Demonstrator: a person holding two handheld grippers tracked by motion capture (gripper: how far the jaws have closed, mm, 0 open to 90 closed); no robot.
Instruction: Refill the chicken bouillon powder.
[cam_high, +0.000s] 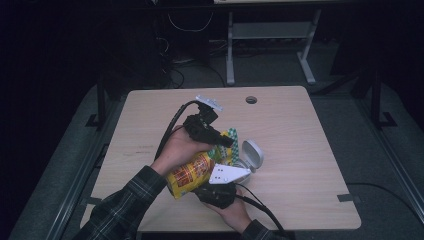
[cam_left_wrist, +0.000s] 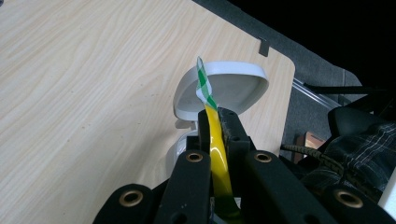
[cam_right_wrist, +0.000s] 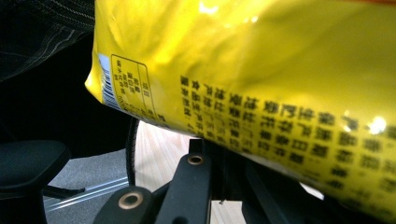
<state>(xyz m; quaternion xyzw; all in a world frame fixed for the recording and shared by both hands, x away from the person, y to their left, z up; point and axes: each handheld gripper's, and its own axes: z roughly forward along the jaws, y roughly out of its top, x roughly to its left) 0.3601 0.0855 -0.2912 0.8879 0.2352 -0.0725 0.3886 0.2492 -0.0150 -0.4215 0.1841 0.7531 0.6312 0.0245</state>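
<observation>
A person in a plaid sleeve holds a two-jaw gripper in each hand over a pale wooden surface (cam_high: 300, 150). Between the two hangs a yellow snack bag (cam_high: 192, 174), lifted clear of the surface.

The left gripper (cam_left_wrist: 217, 126) has its jaws closed tight on the bag's thin top edge. The yellow film runs straight up between them, and a green-and-white checked strip (cam_left_wrist: 203, 84) pokes out just past the tips.

The right gripper (cam_high: 220, 192) sits at the bag's lower end, beneath it. In the right gripper view the bag's printed back lies across the jaws and hides their tips; they are closed, but whether they pinch the bag cannot be told.

A white hinged case (cam_left_wrist: 224, 91), lid open, rests on the surface just beyond the left jaws.
</observation>
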